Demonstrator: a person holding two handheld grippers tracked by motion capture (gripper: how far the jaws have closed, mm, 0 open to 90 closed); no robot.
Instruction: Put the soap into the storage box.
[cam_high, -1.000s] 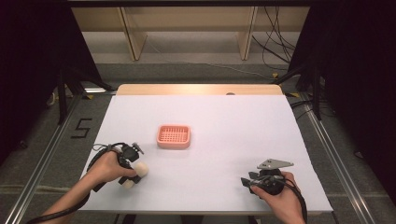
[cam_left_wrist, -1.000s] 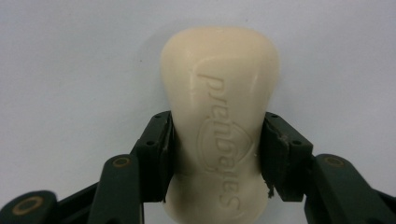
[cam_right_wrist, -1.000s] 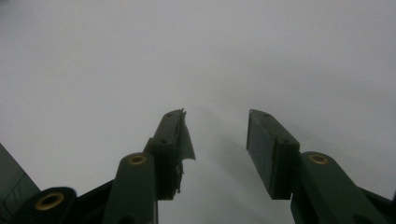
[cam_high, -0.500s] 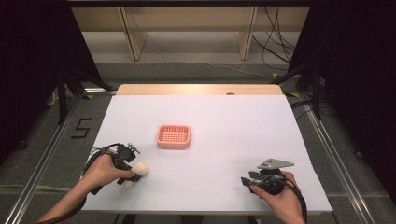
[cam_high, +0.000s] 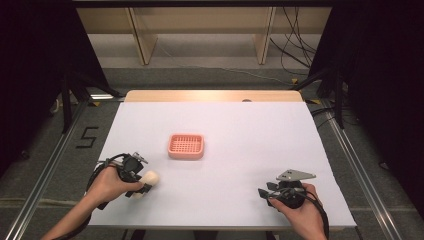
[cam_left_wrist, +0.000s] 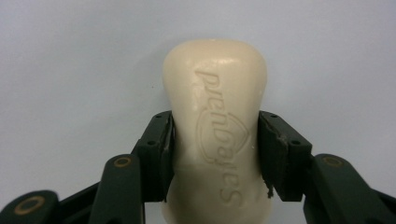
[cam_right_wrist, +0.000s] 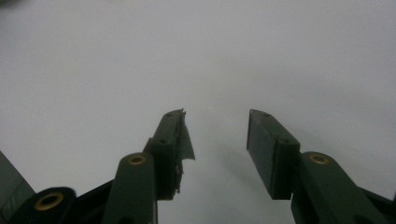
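A cream bar of soap (cam_left_wrist: 215, 84) with raised lettering stands between the jaws of my left gripper (cam_left_wrist: 215, 128), and both pads press on its sides. In the high view that left gripper (cam_high: 142, 181) is near the table's front left, with the soap (cam_high: 150, 177) sticking out to the right of the hand. A pink soap dish (cam_high: 186, 146) with a gridded bottom lies on the white table, a short way behind and to the right of it. My right gripper (cam_right_wrist: 215, 126) is open above bare table, with nothing between its jaws; in the high view this right gripper (cam_high: 264, 192) rests at the front right.
The white table top (cam_high: 240, 135) has a wooden strip (cam_high: 215, 96) along its far edge. Metal rails run along both sides of the table, and cables lie on the floor at the back right.
The left hand has shifted slightly and turned the soap a little toward the right. The right hand has kept still.
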